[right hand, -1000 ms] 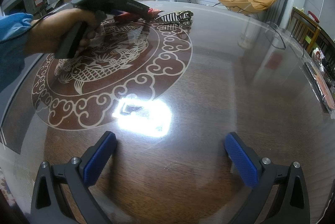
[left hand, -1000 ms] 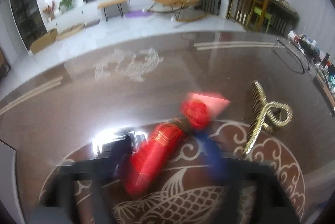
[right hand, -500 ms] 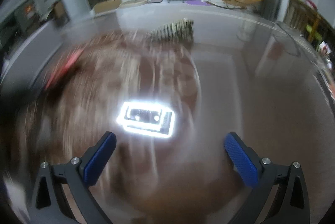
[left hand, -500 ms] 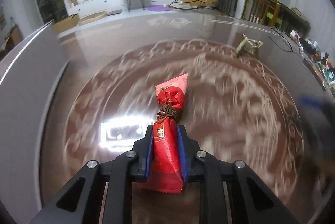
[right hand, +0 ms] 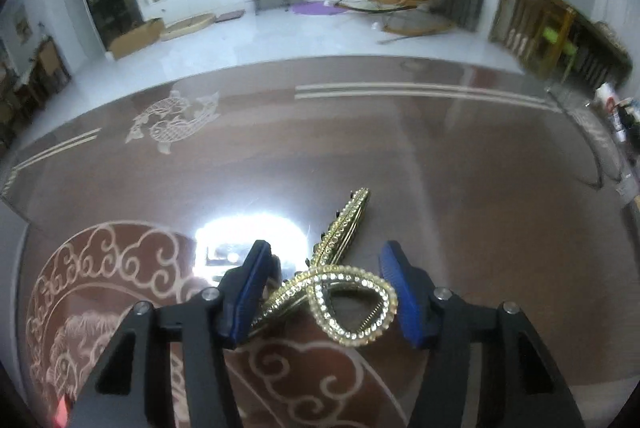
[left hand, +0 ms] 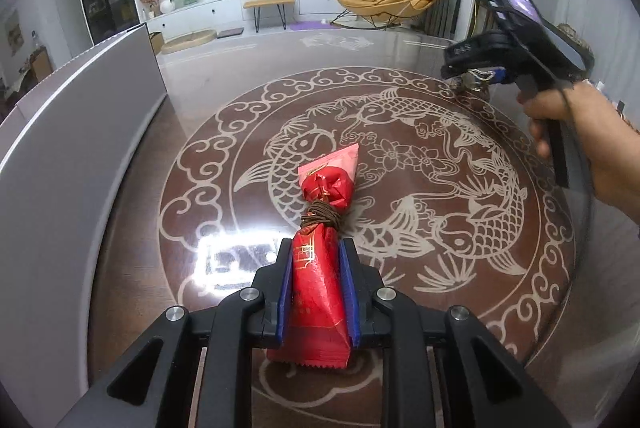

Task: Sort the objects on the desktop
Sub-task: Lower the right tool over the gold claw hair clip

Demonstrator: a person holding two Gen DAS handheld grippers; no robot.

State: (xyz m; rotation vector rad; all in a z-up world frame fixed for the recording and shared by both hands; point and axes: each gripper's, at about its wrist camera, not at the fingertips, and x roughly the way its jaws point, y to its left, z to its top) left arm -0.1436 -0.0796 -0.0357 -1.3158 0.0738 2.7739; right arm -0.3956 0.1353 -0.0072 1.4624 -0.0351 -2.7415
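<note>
Two items are in play: the left gripper [left hand: 316, 286] is clamped on a red tied packet [left hand: 320, 268] above the table [left hand: 520, 268], while the right gripper [right hand: 326, 292] straddles a gold hair claw [right hand: 340, 284], jaws apart. Neither item looks sorted yet.

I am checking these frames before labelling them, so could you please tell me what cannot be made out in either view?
- Left wrist view: the lower part of the red foil snack packet is covered by the left gripper.
- Left wrist view: the gold rhinestone hair claw is mostly hidden behind the right gripper.
- Right wrist view: whether the blue pads touch the claw is unclear.
</note>
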